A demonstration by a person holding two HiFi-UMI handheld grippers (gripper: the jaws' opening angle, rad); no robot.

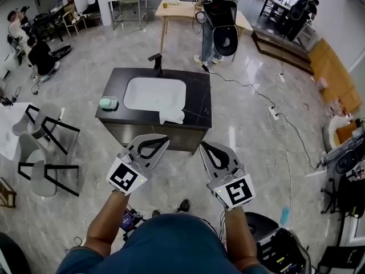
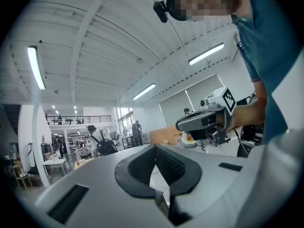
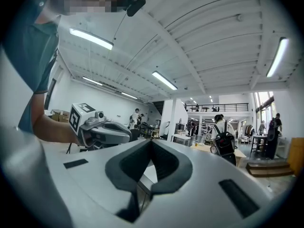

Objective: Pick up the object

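A black-topped vanity (image 1: 201,104) with a white basin (image 1: 154,92) and a black tap (image 1: 157,63) stands on the floor ahead of me. On its left side lies a small teal object (image 1: 108,103), and a white cloth (image 1: 171,117) hangs over its front edge. Both grippers are held in the air short of the vanity, pointing up and forward. My left gripper (image 1: 166,138) (image 2: 154,147) is shut with nothing in it. My right gripper (image 1: 203,145) (image 3: 151,142) is shut too, also holding nothing. Each gripper view shows only ceiling, the far room and the other gripper.
Grey chairs (image 1: 43,131) stand to the left of the vanity. A person with a backpack (image 1: 221,21) stands behind it by a wooden table (image 1: 181,9). Cables and a power strip (image 1: 273,113) lie on the floor at right. Equipment cases (image 1: 283,251) sit by my right foot.
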